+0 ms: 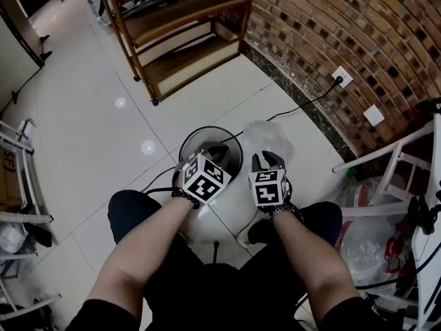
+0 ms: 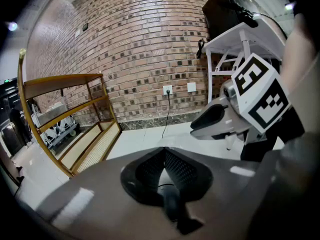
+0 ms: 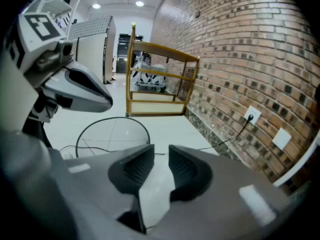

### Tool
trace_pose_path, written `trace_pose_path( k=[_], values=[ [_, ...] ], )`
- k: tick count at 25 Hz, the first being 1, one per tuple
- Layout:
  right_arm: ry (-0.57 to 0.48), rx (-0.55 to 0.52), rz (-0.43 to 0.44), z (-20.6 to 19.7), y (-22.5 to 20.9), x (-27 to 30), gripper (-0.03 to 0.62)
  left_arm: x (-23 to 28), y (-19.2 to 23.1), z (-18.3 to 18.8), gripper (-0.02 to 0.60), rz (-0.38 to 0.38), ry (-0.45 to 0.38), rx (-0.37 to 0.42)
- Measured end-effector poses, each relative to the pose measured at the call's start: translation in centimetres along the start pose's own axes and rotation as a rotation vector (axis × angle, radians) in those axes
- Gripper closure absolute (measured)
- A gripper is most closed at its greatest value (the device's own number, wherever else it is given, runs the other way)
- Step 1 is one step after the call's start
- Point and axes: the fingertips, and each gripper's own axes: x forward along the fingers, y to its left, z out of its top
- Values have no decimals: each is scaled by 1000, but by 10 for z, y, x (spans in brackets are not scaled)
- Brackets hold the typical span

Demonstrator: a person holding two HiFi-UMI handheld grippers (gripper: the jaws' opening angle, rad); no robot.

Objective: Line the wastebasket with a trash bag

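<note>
The wastebasket shows as a black round rim [image 1: 207, 130] on the pale floor just ahead of the person's knees; the right gripper view catches the same rim [image 3: 112, 118]. A crumpled translucent trash bag [image 1: 267, 138] lies at the rim's right side. My left gripper [image 1: 218, 153] reaches over the rim's near edge, and its jaws [image 2: 164, 151] are shut with nothing clearly held. My right gripper [image 1: 267, 160] is beside it. A strip of white bag film [image 3: 157, 189] runs between its pads [image 3: 161, 151], which are shut on it.
A wooden shelf unit [image 1: 179, 33] stands at the back beside a brick wall [image 1: 344, 26]. From a wall outlet [image 1: 341, 76] a black cable crosses the floor. A white rack [image 1: 406, 157] with plastic bags [image 1: 372, 240] is at the right. A white rounded form [image 1: 207, 223] lies between the knees.
</note>
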Motion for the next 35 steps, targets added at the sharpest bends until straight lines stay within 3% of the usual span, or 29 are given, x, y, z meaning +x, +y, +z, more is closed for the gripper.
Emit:
trace_pose_path(
  k=[13,28,35],
  values=[
    [131,-17,-2,-40,-23,56,436,42,5,6,580,-5,63,-8],
    [270,-30,-1,-74,-29,132,431,72,21,6,580,-15,99,-106],
    [341,-20,-10,-89,-33,153,431,73,27,10,580,-13,93,-115]
  ],
)
